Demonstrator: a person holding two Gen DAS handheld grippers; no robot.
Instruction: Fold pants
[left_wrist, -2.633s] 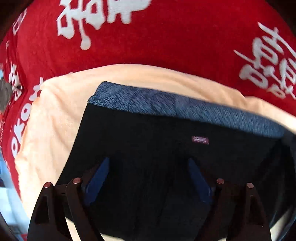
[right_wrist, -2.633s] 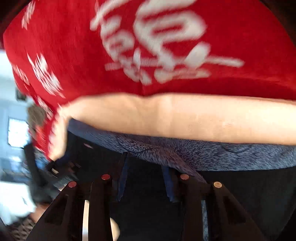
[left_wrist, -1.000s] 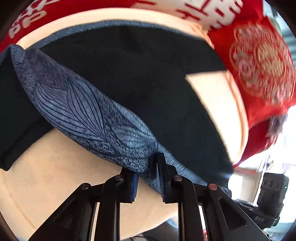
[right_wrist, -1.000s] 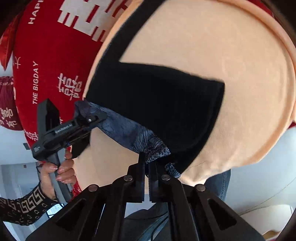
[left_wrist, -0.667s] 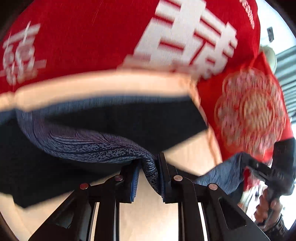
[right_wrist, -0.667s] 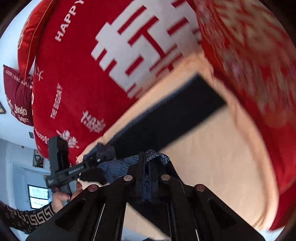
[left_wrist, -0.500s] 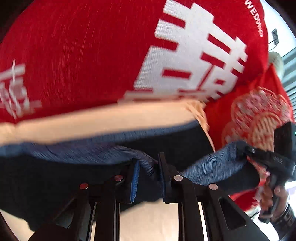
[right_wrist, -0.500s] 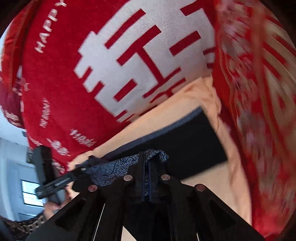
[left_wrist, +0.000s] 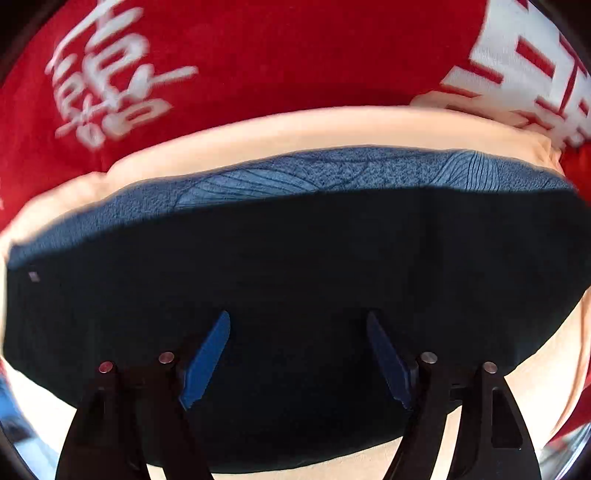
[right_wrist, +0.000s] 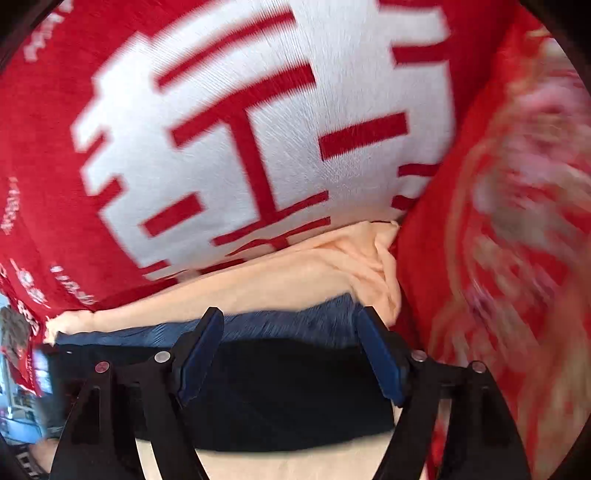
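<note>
The dark pants (left_wrist: 295, 280) lie folded flat on a peach seat cushion (left_wrist: 295, 129), their blue leaf-patterned band (left_wrist: 332, 173) along the far edge. My left gripper (left_wrist: 297, 354) hangs just above the dark cloth, its jaws opening wide, nothing between the blue pads (left_wrist: 207, 358). In the right wrist view the pants (right_wrist: 288, 391) show their blue band (right_wrist: 288, 325) near the cushion's right corner (right_wrist: 369, 258). My right gripper (right_wrist: 290, 354) stands over that end, jaws opening, the pads (right_wrist: 380, 358) clear of the cloth.
Red pillows with white characters (right_wrist: 258, 129) stand against the back of the cushion. A red patterned pillow (right_wrist: 498, 258) rises close on the right. Another red lettered pillow (left_wrist: 184, 55) fills the top of the left wrist view.
Both grippers carried the blue-banded end across onto the dark part of the pants, then let go. Their jaws went from shut on the cloth to wide apart.
</note>
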